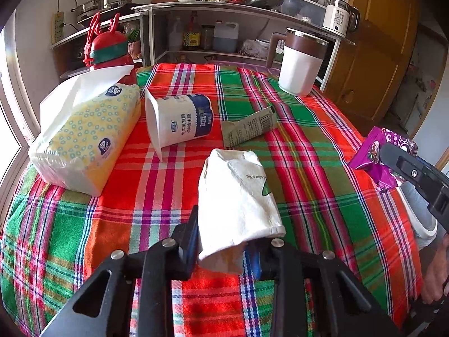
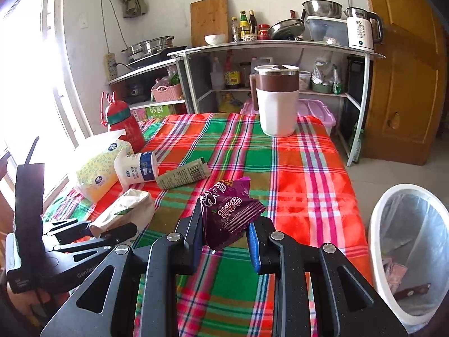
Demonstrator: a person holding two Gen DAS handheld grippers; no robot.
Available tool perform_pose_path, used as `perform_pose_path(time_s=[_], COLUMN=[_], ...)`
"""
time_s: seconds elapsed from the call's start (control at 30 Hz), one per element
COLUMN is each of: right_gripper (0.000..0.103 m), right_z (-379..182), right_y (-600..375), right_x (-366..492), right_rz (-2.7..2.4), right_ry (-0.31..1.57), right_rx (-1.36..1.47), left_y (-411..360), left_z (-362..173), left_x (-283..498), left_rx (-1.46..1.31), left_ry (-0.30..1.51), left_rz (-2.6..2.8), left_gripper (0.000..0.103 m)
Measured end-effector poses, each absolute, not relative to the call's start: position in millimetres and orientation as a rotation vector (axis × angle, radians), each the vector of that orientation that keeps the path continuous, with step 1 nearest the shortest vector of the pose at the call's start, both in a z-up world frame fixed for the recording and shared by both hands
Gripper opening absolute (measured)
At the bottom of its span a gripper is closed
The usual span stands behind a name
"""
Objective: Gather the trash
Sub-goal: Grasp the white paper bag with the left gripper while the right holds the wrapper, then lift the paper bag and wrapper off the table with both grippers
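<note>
— Plaid tablecloth [image 2: 303,168] cleared yet?
— No. Left gripper [image 1: 224,241] clamps a crumpled white paper bag [image 1: 238,196], right gripper [image 2: 224,241] a purple snack wrapper [image 2: 230,210]; white yogurt cup [image 1: 179,120] and flattened green carton [image 1: 249,126] remain; white lined bin [image 2: 393,295] waits nearby.

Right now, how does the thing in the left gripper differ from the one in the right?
The left gripper holds a crumpled white paper cup; the right gripper holds a shiny purple snack wrapper. The cup is bigger and tube-shaped, the wrapper smaller and flat. Both are pinched at one end, lifted above the checked tablecloth.
</note>
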State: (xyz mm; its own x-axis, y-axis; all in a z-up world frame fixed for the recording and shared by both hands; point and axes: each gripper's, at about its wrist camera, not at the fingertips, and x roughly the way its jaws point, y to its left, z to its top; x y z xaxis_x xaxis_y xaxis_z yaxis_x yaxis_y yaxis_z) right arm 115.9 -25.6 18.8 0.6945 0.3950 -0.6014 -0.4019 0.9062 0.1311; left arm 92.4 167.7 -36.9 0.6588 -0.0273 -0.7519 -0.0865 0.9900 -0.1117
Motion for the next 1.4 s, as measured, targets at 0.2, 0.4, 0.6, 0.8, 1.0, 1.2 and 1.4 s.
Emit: perform_pose_path(time_s=[0.2,0.4,0.6,0.8,1.0,1.2,1.4], right_gripper=[0.027,0.027,0.027,0.027,0.027,0.027,0.027], right_z=[22.1,24.2,22.5,22.9,22.6,23.0,25.2], right_y=[-36.9,-48.5,-60.4,-71.5,-77.6,-83.1,-95.9], right_x=[109.1,102.2,96.6,92.3,89.5,86.4,84.9], right_rz=[0.442,0.426,0.416,0.404,0.401,0.402,0.385], right_ry=[0.659,0.647,0.650,0.650,0.651,0.648,0.642], right_rx=[0.003,0.016,0.036,0.056,0.067,0.077,0.100], left_y=[155.6,143.5,135.7,136.8,138.5,135.9,121.3], left_z=[-27.7,-18.0,-29.8,-42.2,-45.4,-39.6,-25.5], left_x=[83.2,74.0,76.8,86.1,93.9,89.6,81.3], left_rx=[-0.147,-0.139,-0.144,-0.149,-0.175,-0.168,-0.129], left_ry=[0.826,0.801,0.836,0.868,0.866,0.848,0.806], left_rz=[0.027,0.013,0.008,0.040,0.062,0.076,0.055], left_gripper=[0.030,0.028,0.028,0.053,0.053,0.026,0.023])
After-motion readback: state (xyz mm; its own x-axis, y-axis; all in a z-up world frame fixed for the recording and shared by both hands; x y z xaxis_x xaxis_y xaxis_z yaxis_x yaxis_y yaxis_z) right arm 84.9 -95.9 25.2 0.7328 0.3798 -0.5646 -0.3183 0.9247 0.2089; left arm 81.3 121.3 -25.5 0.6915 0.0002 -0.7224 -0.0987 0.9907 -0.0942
